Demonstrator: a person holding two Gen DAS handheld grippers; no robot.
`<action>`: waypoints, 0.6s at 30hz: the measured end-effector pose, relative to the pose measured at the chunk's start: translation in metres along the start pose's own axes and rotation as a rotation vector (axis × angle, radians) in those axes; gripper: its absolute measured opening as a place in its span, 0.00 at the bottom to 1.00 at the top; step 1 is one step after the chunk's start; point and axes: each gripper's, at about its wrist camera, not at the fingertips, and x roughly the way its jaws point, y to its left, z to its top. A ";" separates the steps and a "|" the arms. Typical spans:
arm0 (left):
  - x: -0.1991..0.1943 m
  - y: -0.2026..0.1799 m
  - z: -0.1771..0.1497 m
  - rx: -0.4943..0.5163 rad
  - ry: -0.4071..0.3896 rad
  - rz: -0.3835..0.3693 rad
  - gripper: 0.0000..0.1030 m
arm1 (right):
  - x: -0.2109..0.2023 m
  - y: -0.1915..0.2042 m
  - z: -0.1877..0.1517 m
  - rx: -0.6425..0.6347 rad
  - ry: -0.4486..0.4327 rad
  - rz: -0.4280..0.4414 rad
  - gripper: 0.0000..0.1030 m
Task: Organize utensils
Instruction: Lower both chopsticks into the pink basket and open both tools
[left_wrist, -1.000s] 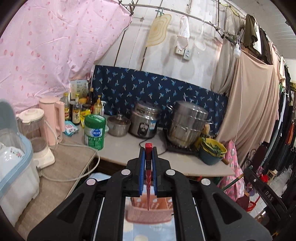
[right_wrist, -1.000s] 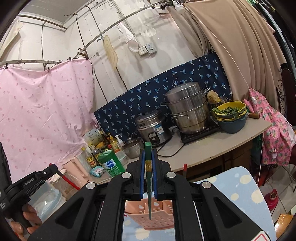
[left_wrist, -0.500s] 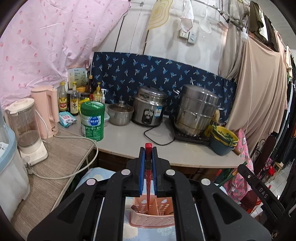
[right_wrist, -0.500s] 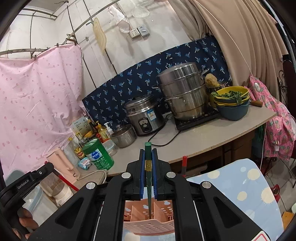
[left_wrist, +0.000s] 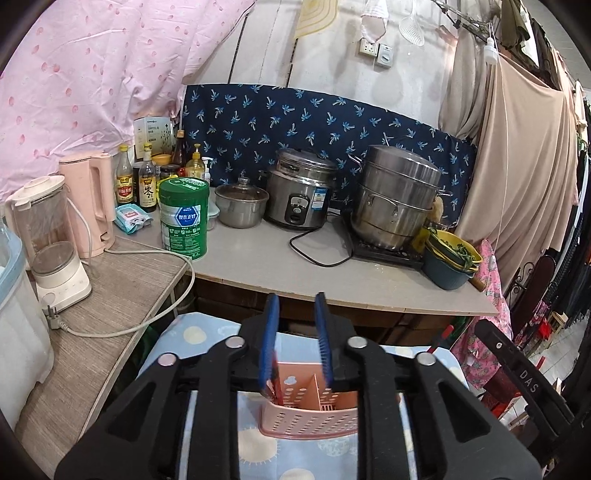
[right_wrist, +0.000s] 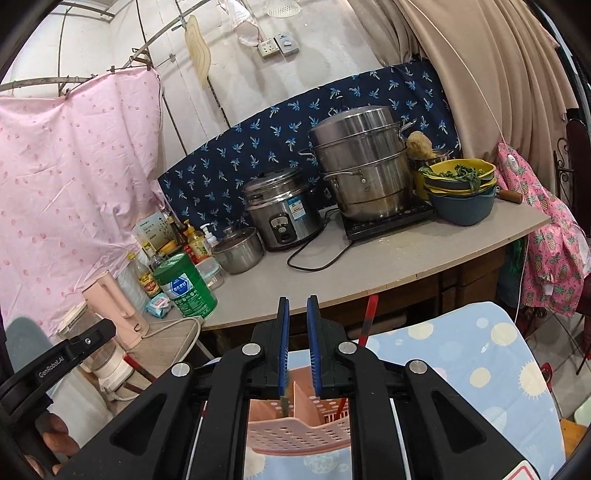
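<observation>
The pink perforated utensil basket (left_wrist: 310, 413) sits on the blue spotted cloth (left_wrist: 177, 336) right under both your grippers. A red utensil (left_wrist: 275, 384) stands in its left compartment, leaning by the left gripper's (left_wrist: 295, 347) blue pad — those jaws are opening, and nothing is pressed between them. Your right gripper (right_wrist: 297, 343) is opening too, its gap narrower; a green utensil (right_wrist: 285, 400) pokes down just below its left pad into the basket (right_wrist: 295, 435). Behind stands the counter (left_wrist: 280, 266) — green tin (left_wrist: 183, 218), rice cooker (left_wrist: 299, 188), steel steamer pot (left_wrist: 395, 195).
</observation>
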 end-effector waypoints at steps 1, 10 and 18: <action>-0.002 -0.001 -0.001 0.003 -0.003 0.003 0.27 | -0.002 0.000 -0.001 -0.002 -0.001 0.001 0.12; -0.019 -0.006 -0.009 0.021 -0.008 0.009 0.32 | -0.030 0.003 -0.013 -0.023 -0.007 0.015 0.19; -0.047 -0.011 -0.016 0.036 -0.033 0.013 0.34 | -0.066 0.002 -0.025 -0.031 -0.012 0.030 0.27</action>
